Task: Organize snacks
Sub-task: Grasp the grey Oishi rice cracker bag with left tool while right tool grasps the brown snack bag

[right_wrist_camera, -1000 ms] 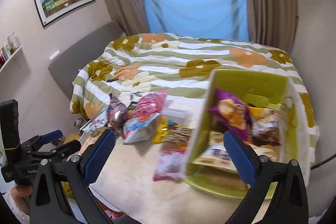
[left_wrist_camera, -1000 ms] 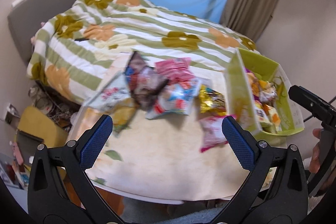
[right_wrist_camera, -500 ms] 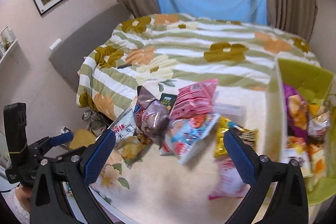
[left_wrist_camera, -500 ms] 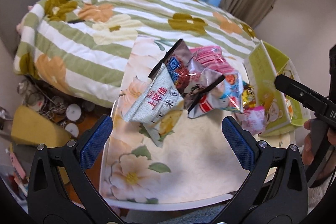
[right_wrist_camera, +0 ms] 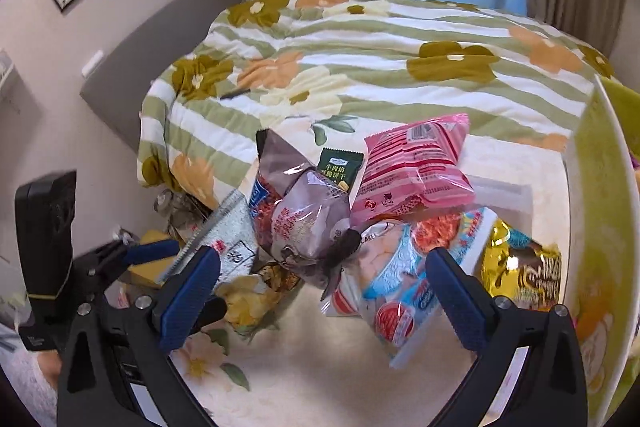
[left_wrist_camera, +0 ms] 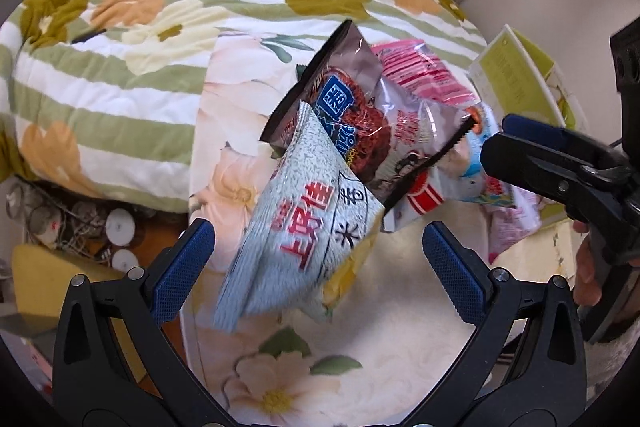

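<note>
A pile of snack bags lies on the floral-cloth table [left_wrist_camera: 380, 327]. My left gripper [left_wrist_camera: 316, 259] is open, and the grey-white rice cracker bag [left_wrist_camera: 304, 227] lies between its fingers without being pinched. Behind that bag are a brown bag [left_wrist_camera: 352, 107], a pink bag [left_wrist_camera: 420, 71] and a light blue bag [left_wrist_camera: 480, 163]. My right gripper [right_wrist_camera: 320, 279] is open just before the brown bag [right_wrist_camera: 304, 219] and the blue-white bag [right_wrist_camera: 400, 287]. A pink bag [right_wrist_camera: 412, 167], a small green pack [right_wrist_camera: 340, 167] and a gold bag [right_wrist_camera: 520, 267] lie around them. The green box [right_wrist_camera: 600, 207] stands at the right.
A bed with a striped flower quilt [left_wrist_camera: 160, 7] runs along the table's far side. Floor clutter with small round items [left_wrist_camera: 80, 219] sits below the table's left edge. The right gripper [left_wrist_camera: 540, 147] reaches in from the right, the left gripper [right_wrist_camera: 148, 251] from the left.
Both grippers have moved in close to the snack pile. The right one swung left, away from the green box. The rice cracker bag now fills the space between the left fingers.
</note>
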`<state>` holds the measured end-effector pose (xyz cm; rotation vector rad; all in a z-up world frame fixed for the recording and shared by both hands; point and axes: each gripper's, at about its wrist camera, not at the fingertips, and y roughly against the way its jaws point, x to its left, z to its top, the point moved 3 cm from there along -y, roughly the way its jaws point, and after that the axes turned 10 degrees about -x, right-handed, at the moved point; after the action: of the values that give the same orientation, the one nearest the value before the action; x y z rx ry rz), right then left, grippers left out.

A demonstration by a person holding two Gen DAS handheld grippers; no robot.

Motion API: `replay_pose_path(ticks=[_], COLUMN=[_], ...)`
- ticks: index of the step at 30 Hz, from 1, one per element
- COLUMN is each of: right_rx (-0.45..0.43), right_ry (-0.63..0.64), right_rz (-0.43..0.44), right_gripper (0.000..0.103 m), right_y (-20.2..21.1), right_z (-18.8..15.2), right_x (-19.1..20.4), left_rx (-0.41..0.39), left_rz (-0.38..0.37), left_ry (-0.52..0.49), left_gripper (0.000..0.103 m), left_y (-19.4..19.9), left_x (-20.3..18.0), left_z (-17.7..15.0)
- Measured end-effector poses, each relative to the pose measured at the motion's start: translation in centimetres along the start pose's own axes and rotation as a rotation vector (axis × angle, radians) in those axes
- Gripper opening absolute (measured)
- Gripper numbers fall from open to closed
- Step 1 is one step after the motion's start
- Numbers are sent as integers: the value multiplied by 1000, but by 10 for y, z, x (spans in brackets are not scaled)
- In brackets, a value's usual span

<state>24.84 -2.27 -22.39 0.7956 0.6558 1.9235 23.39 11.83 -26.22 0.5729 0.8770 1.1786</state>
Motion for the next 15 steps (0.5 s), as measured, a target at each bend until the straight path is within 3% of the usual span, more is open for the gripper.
replay_pose_path(ticks=[5, 7, 10, 13, 15], right_rx=[34, 52, 89, 122, 138], right_ry=[81, 130, 186, 216, 235], right_rz=[49, 69, 94, 116, 130], right_gripper=[102, 102, 102, 102, 102], right_y=[-18, -27, -40, -51, -57], right_z=[9, 12, 12, 10, 10], right_x=[2, 5, 6, 6, 6], left_rx=[31, 56, 88, 93, 95], left_rz=[14, 31, 50, 58, 76], left_ry=[-27, -31, -27, -2, 13], left_gripper=[102, 97, 82, 77, 66], left_y=[-19, -28, -38, -41, -40], left_x=[-2, -4, -4, -3, -1], left_z=[-3, -5, -9, -9, -9])
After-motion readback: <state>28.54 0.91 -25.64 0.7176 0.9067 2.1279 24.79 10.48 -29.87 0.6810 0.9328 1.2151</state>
